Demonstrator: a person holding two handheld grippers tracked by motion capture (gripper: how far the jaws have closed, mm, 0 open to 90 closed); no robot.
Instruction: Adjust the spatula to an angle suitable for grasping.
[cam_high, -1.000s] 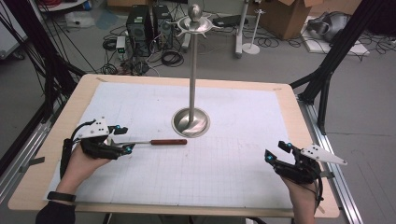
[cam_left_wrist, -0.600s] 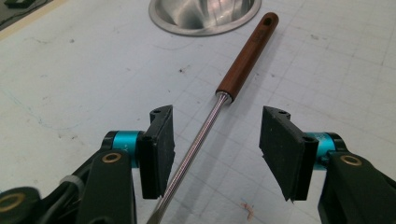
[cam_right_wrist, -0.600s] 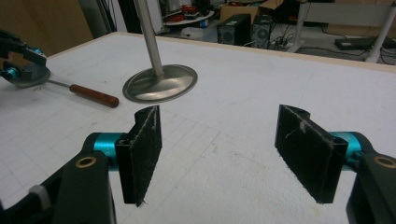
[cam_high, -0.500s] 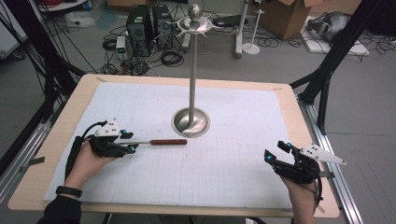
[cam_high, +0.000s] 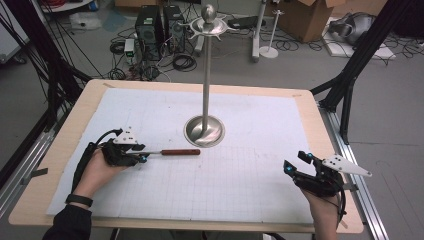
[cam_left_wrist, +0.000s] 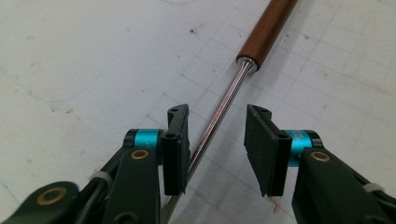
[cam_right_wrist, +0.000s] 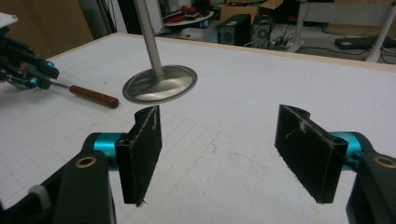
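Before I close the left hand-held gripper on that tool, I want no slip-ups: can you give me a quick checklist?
1. Left hand-held gripper open: ok.
2. Tool's metal shaft between the jaws: ok, though it runs nearer the left jaw.
3. Shaft centred: not ok.
4. Wooden handle flat on the mat, short of the stand base: ok.
5. Right hand-held gripper open and well away: ok.
6. Tool's working end: cannot tell, hidden under the gripper.

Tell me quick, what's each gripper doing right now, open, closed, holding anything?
Left gripper: open, jaws either side of the tool's metal shaft, not clamped.
Right gripper: open, holding nothing.
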